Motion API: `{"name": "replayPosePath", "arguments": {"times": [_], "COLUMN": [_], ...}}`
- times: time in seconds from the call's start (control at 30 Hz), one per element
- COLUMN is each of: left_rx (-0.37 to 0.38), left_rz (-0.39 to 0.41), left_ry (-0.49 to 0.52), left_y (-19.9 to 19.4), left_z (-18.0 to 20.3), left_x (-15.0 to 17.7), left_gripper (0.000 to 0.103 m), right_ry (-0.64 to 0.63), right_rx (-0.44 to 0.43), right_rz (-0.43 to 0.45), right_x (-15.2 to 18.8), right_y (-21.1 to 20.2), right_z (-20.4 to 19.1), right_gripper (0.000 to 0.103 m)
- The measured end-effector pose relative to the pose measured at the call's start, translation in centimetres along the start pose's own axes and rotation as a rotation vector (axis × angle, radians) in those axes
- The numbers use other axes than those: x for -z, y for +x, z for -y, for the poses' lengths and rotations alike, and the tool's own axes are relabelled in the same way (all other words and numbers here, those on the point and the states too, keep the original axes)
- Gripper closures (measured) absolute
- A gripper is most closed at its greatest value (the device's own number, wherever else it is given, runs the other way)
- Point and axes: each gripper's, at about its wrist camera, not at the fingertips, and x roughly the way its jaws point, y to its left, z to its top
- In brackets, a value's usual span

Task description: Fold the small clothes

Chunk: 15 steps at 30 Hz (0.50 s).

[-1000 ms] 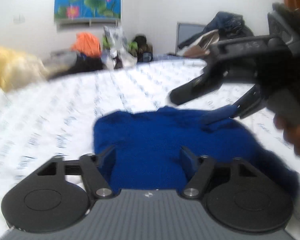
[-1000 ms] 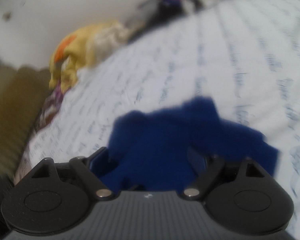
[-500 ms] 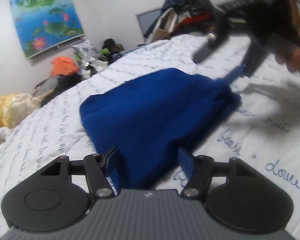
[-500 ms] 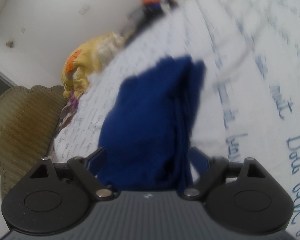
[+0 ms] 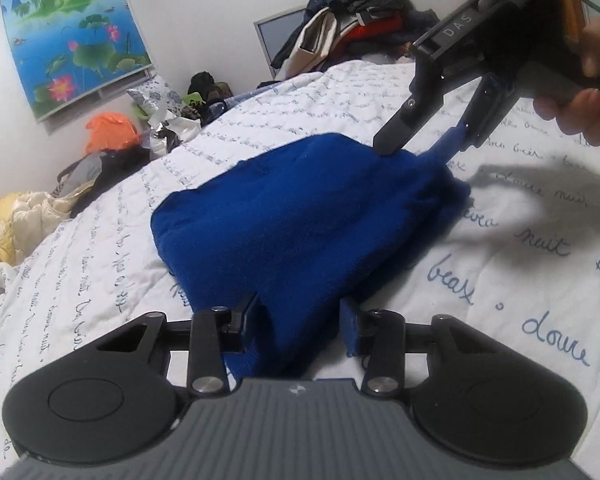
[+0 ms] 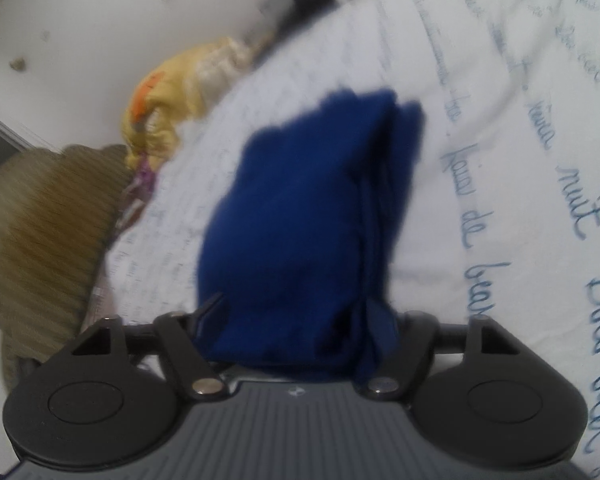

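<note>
Sweater, blue knit, lies folded on the bed between two hand-held grippers: the left closing with its near edge between the fingers, the right closing at the far corner. Soft, light, limp; best gripped at edges.

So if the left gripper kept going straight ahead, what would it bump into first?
The blue garment. It already lies between the left gripper jaws, which have just been closing, and fills the way ahead on the white bedspread. Nothing else comes first.
</note>
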Motion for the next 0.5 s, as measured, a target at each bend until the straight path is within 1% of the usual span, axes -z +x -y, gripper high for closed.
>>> {"name": "replayPosePath", "arguments": {"times": [0.1,0.17,0.23,0.3,0.33,0.37,0.4,0.43,0.47,0.5], "left_rx": [0.000,-0.007,0.006,0.025,0.037,0.034,0.024,0.014,0.006,0.000], "left_rz": [0.002,-0.001,0.006,0.026,0.036,0.039,0.032,0.018,0.001,-0.013], "left_ry": [-0.007,-0.005,-0.011,-0.015,-0.017,-0.014,-0.007,-0.001,0.002,0.001], "left_y": [0.1,0.3,0.2,-0.2,-0.5,-0.5,-0.3,0.1,0.5,0.8], "left_z": [-0.3,-0.1,0.0,0.1,0.1,0.1,0.0,0.0,-0.1,-0.2], "left_x": [0.0,0.0,-0.2,-0.5,-0.6,-0.6,-0.6,-0.5,-0.4,-0.3], "left_gripper": [0.057,0.057,0.057,0.057,0.055,0.052,0.051,0.051,0.051,0.051], "right_ry": [0.037,0.051,0.046,0.039,0.030,0.020,0.015,0.010,0.006,0.005], "right_rx": [-0.046,-0.071,-0.036,-0.042,-0.039,-0.027,-0.015,-0.011,0.000,0.011], "right_rz": [0.018,-0.013,-0.044,-0.063,-0.071,-0.080,-0.090,-0.089,-0.090,-0.094], "right_x": [-0.1,-0.1,0.0,0.2,0.2,0.3,0.3,0.4,0.3,0.3], "right_y": [-0.9,-0.6,0.1,0.5,0.7,1.0,1.4,1.6,1.7,1.7], "right_z": [0.3,0.5,0.4,0.3,0.2,0.2,0.3,0.4,0.5,0.7], "right_gripper": [0.034,0.034,0.034,0.034,0.034,0.035,0.039,0.052,0.059,0.077]}}
